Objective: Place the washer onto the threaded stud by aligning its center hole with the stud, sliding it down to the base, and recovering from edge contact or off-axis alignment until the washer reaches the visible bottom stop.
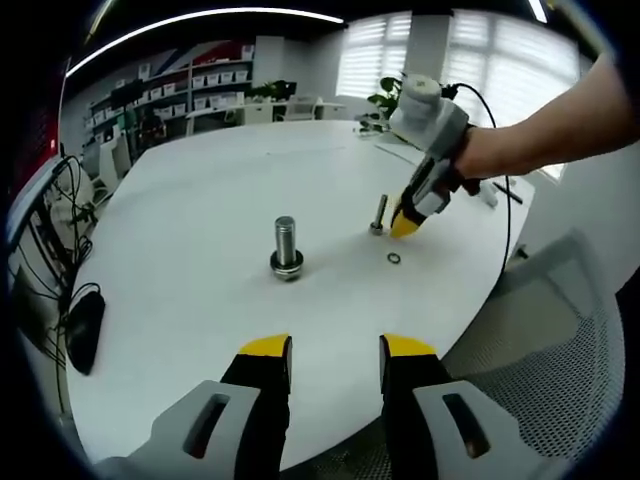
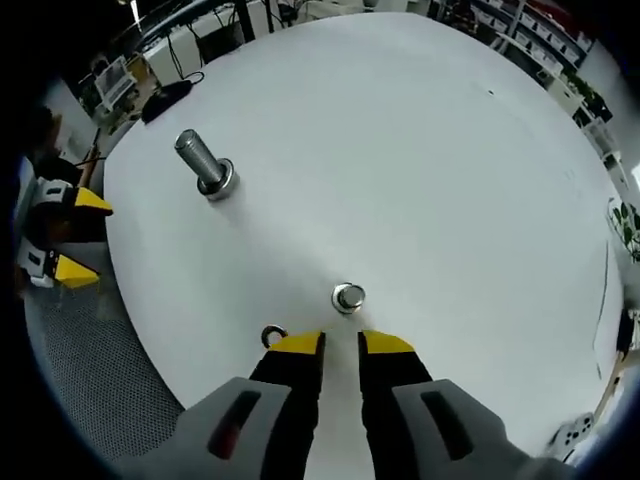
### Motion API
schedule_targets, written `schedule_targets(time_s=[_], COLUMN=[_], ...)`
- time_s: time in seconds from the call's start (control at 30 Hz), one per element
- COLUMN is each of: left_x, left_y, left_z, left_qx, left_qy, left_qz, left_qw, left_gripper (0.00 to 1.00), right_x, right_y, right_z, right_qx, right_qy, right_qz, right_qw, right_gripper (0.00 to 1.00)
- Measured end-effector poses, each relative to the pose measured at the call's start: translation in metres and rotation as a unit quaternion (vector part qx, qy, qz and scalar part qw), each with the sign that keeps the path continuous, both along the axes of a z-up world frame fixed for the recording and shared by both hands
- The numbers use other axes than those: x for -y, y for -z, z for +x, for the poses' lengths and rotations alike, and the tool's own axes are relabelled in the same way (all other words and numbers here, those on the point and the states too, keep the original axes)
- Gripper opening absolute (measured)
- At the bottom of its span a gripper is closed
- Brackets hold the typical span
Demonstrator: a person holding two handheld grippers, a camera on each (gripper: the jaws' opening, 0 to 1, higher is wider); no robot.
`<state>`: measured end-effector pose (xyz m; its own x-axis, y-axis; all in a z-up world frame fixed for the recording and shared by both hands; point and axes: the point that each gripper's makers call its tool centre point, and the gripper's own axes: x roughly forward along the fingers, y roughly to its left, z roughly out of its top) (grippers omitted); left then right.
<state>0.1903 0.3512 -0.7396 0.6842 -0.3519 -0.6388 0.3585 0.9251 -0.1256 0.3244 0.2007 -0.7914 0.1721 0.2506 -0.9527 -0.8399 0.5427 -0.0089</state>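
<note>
Right hand-held gripper (image 2: 340, 345): jaws parted by a narrow gap, nothing between them, tips low over the table (image 2: 420, 150). Small threaded stud (image 2: 348, 297) stands just beyond the tips; washer (image 2: 272, 336) lies flat on the table, just beside the left jaw tip, off the stud.

Left hand-held gripper (image 1: 335, 348): jaws apart, empty, near the table's near edge, well apart from the parts. Large bolt (image 1: 286, 247) upright on its base, open white surface all round it.

Table: round, white, mostly bare. Mesh chair (image 1: 560, 370) beside the edge. Black cables (image 1: 70, 200) at the far side; shelving (image 1: 170, 95) and windows (image 1: 440, 55) behind.
</note>
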Motion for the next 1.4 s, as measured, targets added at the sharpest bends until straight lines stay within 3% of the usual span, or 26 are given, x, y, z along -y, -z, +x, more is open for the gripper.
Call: schedule_targets(time_s=[0.2, 0.63, 0.87, 0.93, 1.13, 1.2, 1.4], left_x=[-0.001, -0.002, -0.002, -0.002, -0.002, -0.002, -0.002], left_y=[0.000, 0.000, 0.001, 0.000, 0.001, 0.002, 0.002], left_z=[0.000, 0.000, 0.000, 0.000, 0.000, 0.000, 0.001], left_qx=[-0.001, -0.001, -0.003, -0.003, -0.004, -0.005, -0.004], left_qy=[-0.002, -0.004, -0.004, -0.003, -0.002, -0.003, -0.003], left_qz=[0.000, 0.001, 0.003, 0.002, 0.003, 0.003, 0.002], left_qw=[1.0000, 1.0000, 1.0000, 1.0000, 1.0000, 1.0000, 1.0000], left_gripper=[0.33, 0.33, 0.33, 0.33, 0.33, 0.33, 0.33], right_x=[-0.002, -0.017, -0.023, -0.022, -0.023, -0.023, -0.024], right_y=[-0.001, 0.006, 0.006, 0.007, 0.007, 0.007, 0.008], right_z=[-0.010, -0.037, -0.037, -0.035, -0.034, -0.035, -0.033], right_qx=[-0.002, -0.018, -0.013, -0.001, 0.000, 0.004, -0.010], right_qy=[-0.023, -0.077, -0.092, -0.112, -0.120, -0.141, -0.147], right_qz=[0.006, 0.004, -0.002, -0.016, -0.007, -0.010, -0.024], right_qw=[0.9997, 0.9969, 0.9957, 0.9935, 0.9928, 0.9899, 0.9888], right_gripper=[0.24, 0.29, 0.27, 0.25, 0.19, 0.16, 0.16])
